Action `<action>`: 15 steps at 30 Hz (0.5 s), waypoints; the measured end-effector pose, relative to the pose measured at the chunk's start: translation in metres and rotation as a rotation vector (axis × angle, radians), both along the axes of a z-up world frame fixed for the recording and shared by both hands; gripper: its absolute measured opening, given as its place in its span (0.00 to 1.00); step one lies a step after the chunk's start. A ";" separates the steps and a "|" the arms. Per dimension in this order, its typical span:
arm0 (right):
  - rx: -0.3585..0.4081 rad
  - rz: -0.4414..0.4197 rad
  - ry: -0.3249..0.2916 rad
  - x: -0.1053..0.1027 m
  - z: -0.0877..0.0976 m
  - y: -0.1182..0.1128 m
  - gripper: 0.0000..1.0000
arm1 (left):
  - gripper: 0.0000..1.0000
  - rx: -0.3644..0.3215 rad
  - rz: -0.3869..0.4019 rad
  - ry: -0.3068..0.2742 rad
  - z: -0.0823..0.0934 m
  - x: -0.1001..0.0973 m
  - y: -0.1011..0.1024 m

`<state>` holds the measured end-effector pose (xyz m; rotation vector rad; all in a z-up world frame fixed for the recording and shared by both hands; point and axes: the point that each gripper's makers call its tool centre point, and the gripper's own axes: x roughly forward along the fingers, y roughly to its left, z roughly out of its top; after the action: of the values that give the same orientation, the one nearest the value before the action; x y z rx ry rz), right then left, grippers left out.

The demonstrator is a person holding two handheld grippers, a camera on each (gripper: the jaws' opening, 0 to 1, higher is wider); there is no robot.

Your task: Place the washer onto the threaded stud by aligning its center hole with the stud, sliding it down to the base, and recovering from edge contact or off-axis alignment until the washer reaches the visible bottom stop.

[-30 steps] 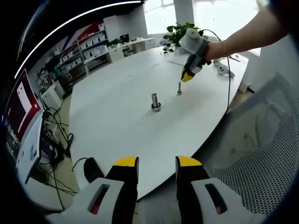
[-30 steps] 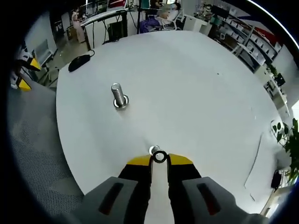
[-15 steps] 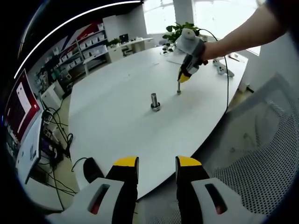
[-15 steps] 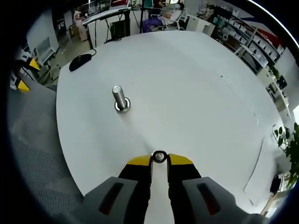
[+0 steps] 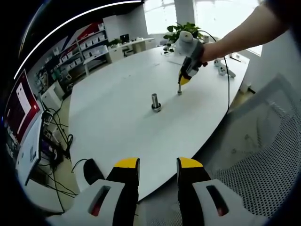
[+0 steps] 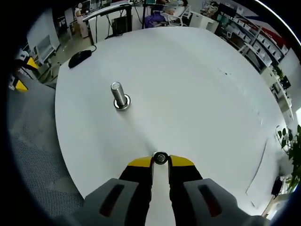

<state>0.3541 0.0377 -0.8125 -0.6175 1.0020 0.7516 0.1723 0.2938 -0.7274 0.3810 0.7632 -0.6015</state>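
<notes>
Right hand-held gripper (image 6: 160, 160) clamped on washer (image 6: 161, 157), sitting at top of the far stud (image 5: 180, 88); hole looks roughly aligned, not yet slid down. Left hand-held gripper (image 5: 157, 165) idle, jaws apart, off the counter (image 5: 117, 117) near edge.

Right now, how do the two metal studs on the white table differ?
The thicker stud stands free in the open, away from both grippers; the thinner stud stands under the right gripper, which holds the washer over it. Both stand upright on the table.
</notes>
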 end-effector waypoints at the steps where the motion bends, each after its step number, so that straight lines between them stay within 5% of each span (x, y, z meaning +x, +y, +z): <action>1: -0.003 -0.001 0.005 0.000 -0.002 0.000 0.14 | 0.30 0.000 0.001 0.000 0.000 0.000 0.000; 15: -0.031 -0.012 0.044 0.005 -0.025 -0.002 0.15 | 0.29 -0.002 0.009 0.004 0.000 0.001 0.001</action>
<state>0.3588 0.0359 -0.8376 -0.6234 1.0589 0.7428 0.1728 0.2951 -0.7276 0.3742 0.7674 -0.5943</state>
